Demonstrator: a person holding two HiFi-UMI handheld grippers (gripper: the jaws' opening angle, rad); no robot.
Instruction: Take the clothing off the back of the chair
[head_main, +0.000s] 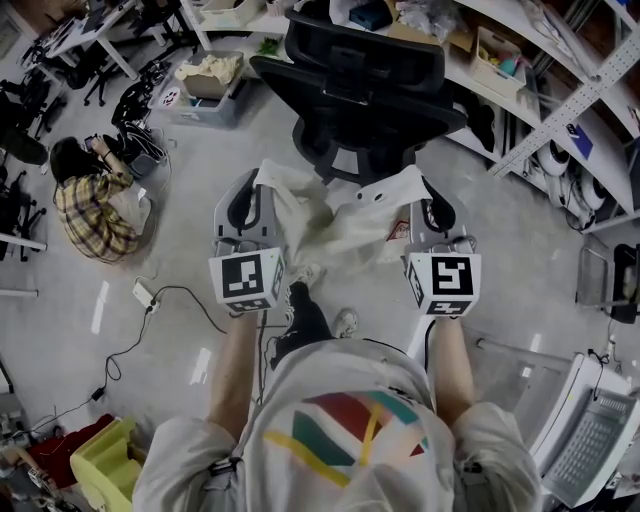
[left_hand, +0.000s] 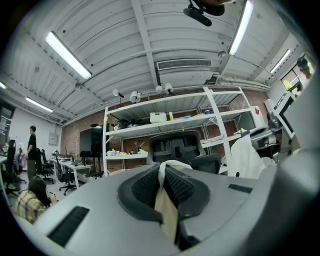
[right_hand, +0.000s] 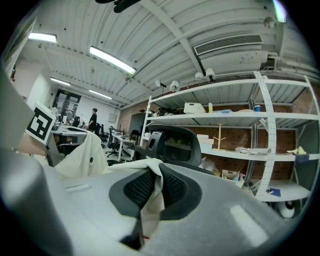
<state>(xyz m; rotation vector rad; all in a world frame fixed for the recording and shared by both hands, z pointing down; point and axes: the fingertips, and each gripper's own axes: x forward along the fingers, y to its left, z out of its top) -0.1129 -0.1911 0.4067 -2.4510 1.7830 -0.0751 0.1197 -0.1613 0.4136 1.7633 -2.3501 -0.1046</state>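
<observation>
Head view has the cream clothing (head_main: 335, 225) hanging slack between the left tool (head_main: 255, 187) and right tool (head_main: 428, 197), just in front of the black chair (head_main: 360, 90) and apparently off its back. Each tool is pressed together, pinching only a thin fold of cloth. A tug could slip that fold free, and the sagging middle may drag on the floor (head_main: 510, 260) or catch under the person's shoes (head_main: 345, 322)
</observation>
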